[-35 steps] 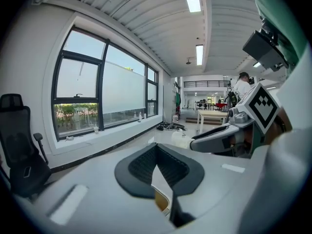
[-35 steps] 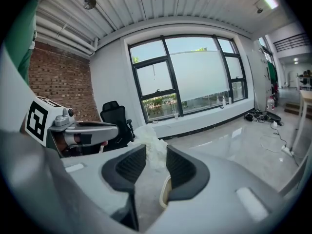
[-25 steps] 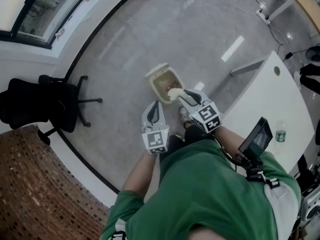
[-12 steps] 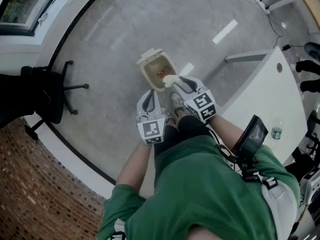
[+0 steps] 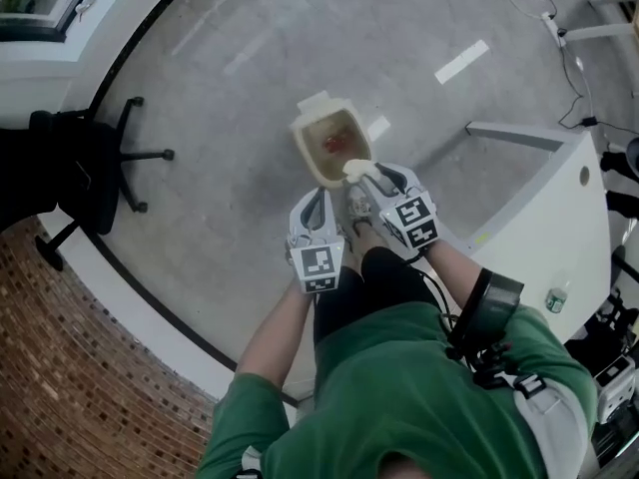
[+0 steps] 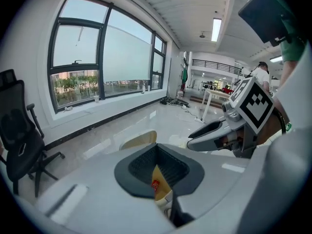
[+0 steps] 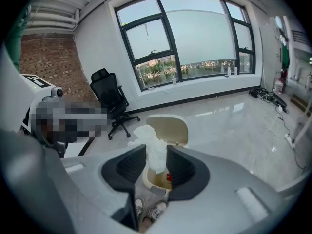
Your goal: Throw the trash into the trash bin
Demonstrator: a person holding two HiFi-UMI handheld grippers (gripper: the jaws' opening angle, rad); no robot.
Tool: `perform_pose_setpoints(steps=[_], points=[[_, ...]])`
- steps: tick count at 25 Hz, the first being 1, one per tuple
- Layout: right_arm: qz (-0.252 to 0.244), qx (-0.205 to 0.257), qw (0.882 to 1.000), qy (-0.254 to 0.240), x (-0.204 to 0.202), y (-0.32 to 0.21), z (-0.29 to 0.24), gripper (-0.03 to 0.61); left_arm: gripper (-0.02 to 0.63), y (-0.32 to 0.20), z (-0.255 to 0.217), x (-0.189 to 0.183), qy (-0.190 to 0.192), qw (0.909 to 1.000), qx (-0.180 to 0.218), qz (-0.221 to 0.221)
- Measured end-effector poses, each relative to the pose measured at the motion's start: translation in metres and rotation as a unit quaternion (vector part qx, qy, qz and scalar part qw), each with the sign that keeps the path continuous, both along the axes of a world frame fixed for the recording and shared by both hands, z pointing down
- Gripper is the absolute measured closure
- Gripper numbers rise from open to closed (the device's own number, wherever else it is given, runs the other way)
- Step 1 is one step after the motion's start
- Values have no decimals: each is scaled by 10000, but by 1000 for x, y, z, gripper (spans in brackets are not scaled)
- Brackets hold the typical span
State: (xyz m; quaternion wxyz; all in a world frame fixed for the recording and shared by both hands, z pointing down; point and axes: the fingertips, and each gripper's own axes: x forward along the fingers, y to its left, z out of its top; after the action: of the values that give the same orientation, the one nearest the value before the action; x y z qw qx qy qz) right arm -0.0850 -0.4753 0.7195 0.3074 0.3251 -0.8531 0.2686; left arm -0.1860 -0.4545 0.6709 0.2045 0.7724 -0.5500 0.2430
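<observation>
A beige trash bin stands on the floor with its lid up and a red scrap inside. My right gripper is shut on a crumpled white tissue and hangs at the bin's near rim. In the right gripper view the tissue sticks up between the pads, with the open bin directly below. My left gripper hangs beside it on the left, shut and holding nothing. Past its pads in the left gripper view a sliver of the bin shows.
A black office chair stands at the left by the window wall. A white table with a bottle is on the right, and cables lie beyond it. The person's shoes are just before the bin.
Both grippers have come down toward the bin, and the tissue is now at its near rim. The right gripper keeps its hold on the tissue.
</observation>
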Motion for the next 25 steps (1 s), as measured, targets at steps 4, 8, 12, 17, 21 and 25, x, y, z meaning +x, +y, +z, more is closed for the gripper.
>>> perform_pose_setpoints(steps=[4,8,12,17,21,25], points=[[-187,-201,9996,116,-9,2,38,445,607,-3,33,-4,-2,9998,-205,-8],[-289,-221,9991,210,-19,-7,70,445,607,-12,66,-12,43,9995,-315,-58],[-336,-225,9987,325,-27,-13,104,445,607,-20,103,-16,124,9990,-426,-93],[-421,-316,9974,499,-32,-13,153,445,607,-25,153,-13,236,9983,-535,-77],[-365,-425,9966,603,-33,-13,185,445,607,-28,182,-18,301,9976,-595,-171],[-364,-422,9956,748,-37,-19,211,445,607,-30,202,-27,349,9969,-624,-320]])
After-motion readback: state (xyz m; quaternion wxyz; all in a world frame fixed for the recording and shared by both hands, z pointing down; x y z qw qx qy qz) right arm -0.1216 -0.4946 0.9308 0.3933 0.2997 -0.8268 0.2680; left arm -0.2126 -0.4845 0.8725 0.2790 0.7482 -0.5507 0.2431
